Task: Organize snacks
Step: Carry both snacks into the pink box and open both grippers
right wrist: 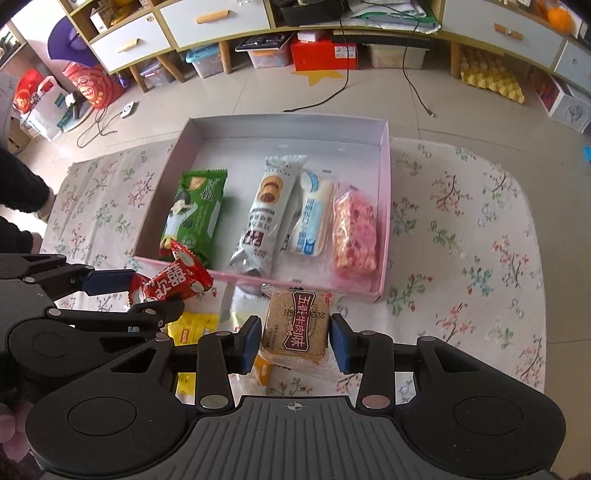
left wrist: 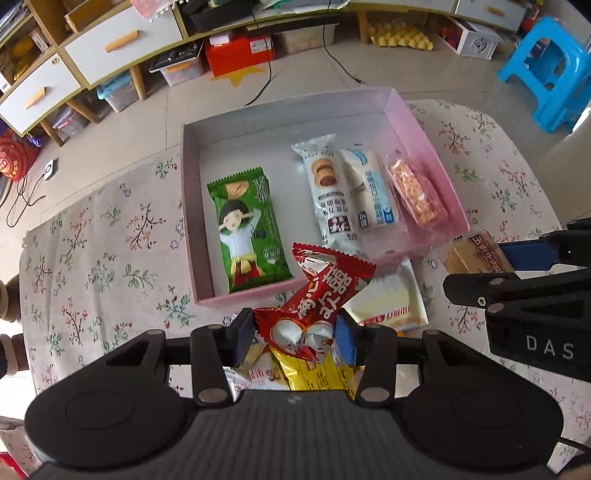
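My left gripper is shut on a red snack packet and holds it above the table, just in front of the pink box; the packet also shows in the right wrist view. My right gripper has its pads on either side of a brown cracker packet that lies near the box's front wall; a small gap shows at the right pad. The box holds a green packet, a grey biscuit packet, a blue-white packet and a pink puffed bar.
Yellow and white packets lie on the floral tablecloth under my grippers; some show in the right wrist view. Beyond the table are floor, cabinets with drawers, storage bins and a blue stool.
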Demonstrator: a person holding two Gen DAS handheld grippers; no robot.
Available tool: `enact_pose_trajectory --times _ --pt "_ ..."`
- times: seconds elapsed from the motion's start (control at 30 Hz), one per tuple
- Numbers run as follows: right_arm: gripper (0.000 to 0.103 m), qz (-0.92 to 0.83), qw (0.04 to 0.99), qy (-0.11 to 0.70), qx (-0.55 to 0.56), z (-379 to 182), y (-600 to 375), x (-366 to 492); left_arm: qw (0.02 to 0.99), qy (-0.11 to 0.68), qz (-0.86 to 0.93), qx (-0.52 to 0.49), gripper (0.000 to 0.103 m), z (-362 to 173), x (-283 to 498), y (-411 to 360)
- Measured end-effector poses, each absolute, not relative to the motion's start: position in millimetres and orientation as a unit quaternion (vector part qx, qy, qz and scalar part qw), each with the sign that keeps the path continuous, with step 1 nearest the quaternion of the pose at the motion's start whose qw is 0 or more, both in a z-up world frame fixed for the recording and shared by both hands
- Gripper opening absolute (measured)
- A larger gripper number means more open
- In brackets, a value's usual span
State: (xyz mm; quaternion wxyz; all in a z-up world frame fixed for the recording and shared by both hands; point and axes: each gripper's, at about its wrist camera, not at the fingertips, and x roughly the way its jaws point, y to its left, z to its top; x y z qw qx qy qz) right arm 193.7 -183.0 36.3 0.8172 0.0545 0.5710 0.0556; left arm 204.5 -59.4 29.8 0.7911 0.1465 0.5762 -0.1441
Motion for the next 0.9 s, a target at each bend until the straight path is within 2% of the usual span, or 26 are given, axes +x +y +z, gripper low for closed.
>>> enact_pose_trajectory --times 0.9 --pt "0.039 0.045 0.794 0.602 0.073 -7 -203 258 0.77 0.6 -0.142 0.164 0.043 -3 260 -81"
